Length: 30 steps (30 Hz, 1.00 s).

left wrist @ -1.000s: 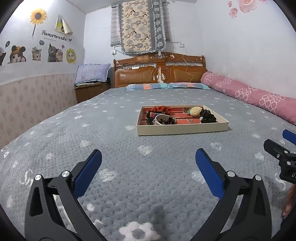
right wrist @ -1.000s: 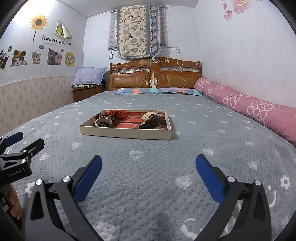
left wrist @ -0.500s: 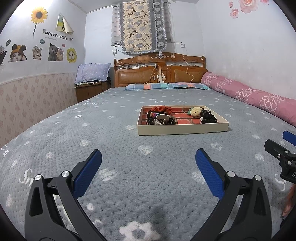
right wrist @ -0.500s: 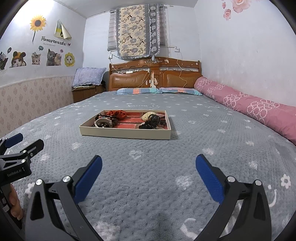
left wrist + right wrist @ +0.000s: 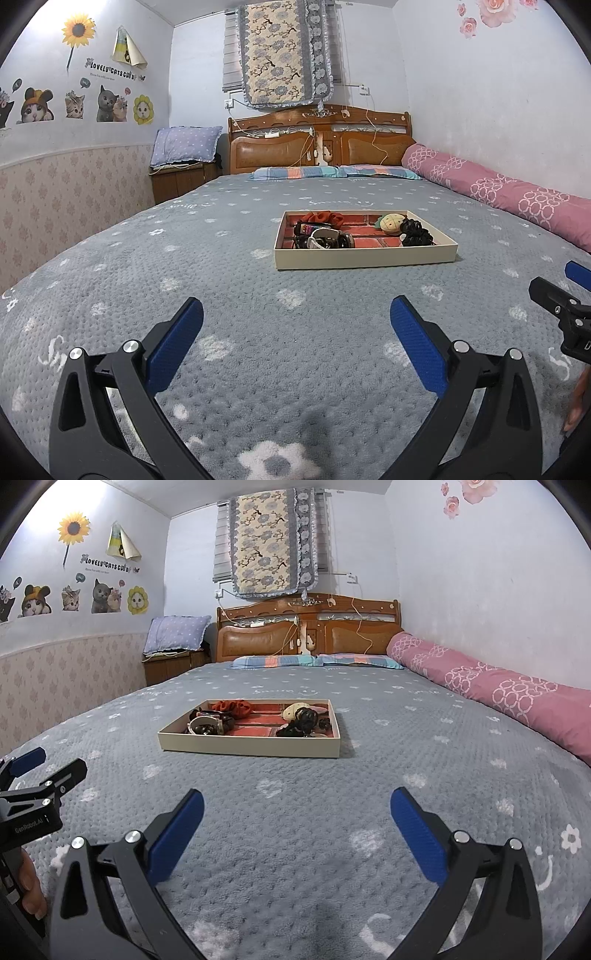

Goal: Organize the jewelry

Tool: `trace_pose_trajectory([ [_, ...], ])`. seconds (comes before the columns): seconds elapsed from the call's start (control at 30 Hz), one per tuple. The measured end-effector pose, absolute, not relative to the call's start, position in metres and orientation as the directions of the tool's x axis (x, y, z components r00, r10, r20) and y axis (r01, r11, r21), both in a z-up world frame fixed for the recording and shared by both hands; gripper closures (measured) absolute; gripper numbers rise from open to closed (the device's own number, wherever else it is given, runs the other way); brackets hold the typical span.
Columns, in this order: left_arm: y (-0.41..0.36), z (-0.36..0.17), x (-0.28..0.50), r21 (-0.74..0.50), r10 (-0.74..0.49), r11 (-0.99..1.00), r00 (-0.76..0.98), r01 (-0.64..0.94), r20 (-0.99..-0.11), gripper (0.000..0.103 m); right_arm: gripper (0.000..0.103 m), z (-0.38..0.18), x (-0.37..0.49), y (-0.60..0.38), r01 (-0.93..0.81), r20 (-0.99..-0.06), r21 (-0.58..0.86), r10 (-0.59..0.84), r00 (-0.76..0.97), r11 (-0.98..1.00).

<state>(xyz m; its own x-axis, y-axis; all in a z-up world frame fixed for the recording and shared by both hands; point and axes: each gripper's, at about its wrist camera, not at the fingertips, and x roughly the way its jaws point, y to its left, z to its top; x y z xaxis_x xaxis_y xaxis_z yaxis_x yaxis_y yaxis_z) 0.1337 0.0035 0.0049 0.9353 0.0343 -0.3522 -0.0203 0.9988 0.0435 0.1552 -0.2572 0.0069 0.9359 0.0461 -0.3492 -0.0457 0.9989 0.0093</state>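
I have the bed (image 5: 229,280) filling nearly all of both views, its grey flower-print blanket running wide and flat from my jaws up to the wooden headboard (image 5: 319,147). The left edge drops off toward the papered wall, and a long pink bolster (image 5: 491,188) lines the right edge against the other wall. Between my grippers and the tray there is open blanket with nothing lying on it.

The tray (image 5: 364,256), a shallow cream box with a red lining, sits on the blanket mid-bed, well apart from both grippers. In it, toward its left end, I see a tangle of dark bands with a white one (image 5: 323,238), and a red scrunchie (image 5: 325,218) at the far left corner. Toward the right end lie a round yellow pineapple-like piece (image 5: 391,223) and a heap of black hair ties (image 5: 415,234) touching it.

My left gripper (image 5: 295,321) hangs low over the blanket, jaws wide apart and holding nothing. My right gripper (image 5: 295,808) is the same, jaws spread and empty.

The left view catches the right gripper's tip at its right margin; the right view shows the left gripper (image 5: 33,775) at its left margin, with a thumb on the handle. From the right view the tray sits left of centre; from the left, right of centre.
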Motion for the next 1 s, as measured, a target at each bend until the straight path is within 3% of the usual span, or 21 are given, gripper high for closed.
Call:
trace_pose_trajectory([
  [1.0, 0.0045, 0.0051, 0.1332, 0.043, 0.034, 0.999, 0.936, -0.019, -0.352, 0.005, 0.004, 0.0036, 0.1588, -0.2571, -0.037, -0.358, 0.024, 0.043, 0.933, 0.999],
])
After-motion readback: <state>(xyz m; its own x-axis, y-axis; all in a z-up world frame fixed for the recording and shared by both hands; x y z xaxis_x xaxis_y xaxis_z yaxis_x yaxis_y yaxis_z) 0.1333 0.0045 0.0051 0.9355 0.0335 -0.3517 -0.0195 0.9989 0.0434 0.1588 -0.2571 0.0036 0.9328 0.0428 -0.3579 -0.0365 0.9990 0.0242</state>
